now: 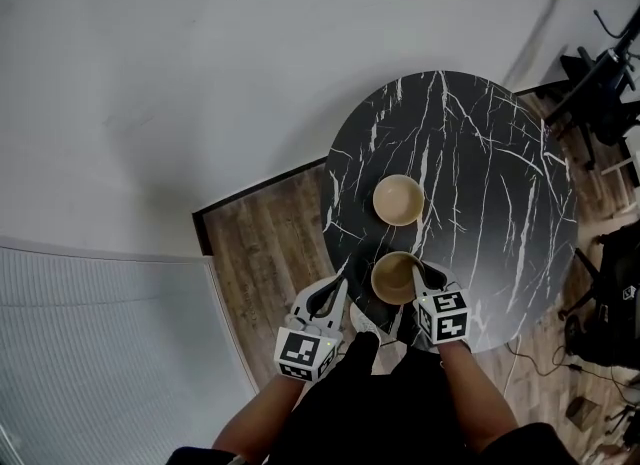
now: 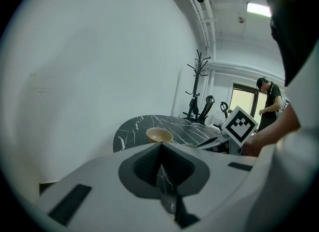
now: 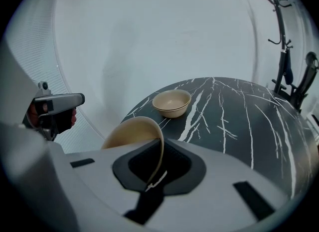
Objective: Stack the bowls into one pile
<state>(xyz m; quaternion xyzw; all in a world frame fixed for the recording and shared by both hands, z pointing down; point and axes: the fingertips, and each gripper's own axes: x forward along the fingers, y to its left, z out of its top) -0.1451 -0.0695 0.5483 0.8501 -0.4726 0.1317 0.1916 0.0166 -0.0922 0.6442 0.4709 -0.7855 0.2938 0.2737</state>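
White wall and wood-plank floor surround a round black marble table (image 1: 500, 203) with white veins, seen from steeply above.

Two beige bowls are over the table. Both are round, so neither has a long axis. The far bowl (image 1: 398, 199) stands upright near the table's middle with its mouth facing up, and nothing touches it. In the right gripper view it sits flat on the marble (image 3: 172, 103).

The near bowl (image 1: 397, 278) is close to the table's edge on the person's side, apart from the far bowl. From above its mouth faces up toward the camera. In the right gripper view (image 3: 134, 131) it leans, and its thin wall runs down between the pads. I cannot tell whether its base touches the table.

The right gripper (image 1: 420, 275) is clamped on the right side of that bowl's rim. Its jaws are pressed against the wall from inside and outside (image 3: 158, 148).

The left gripper (image 1: 338, 288) is at the table's near edge, left of the held bowl. Its jaws are closed together with nothing between them (image 2: 160, 148).

A black coat stand (image 2: 198, 84) rises beyond the table's far side.
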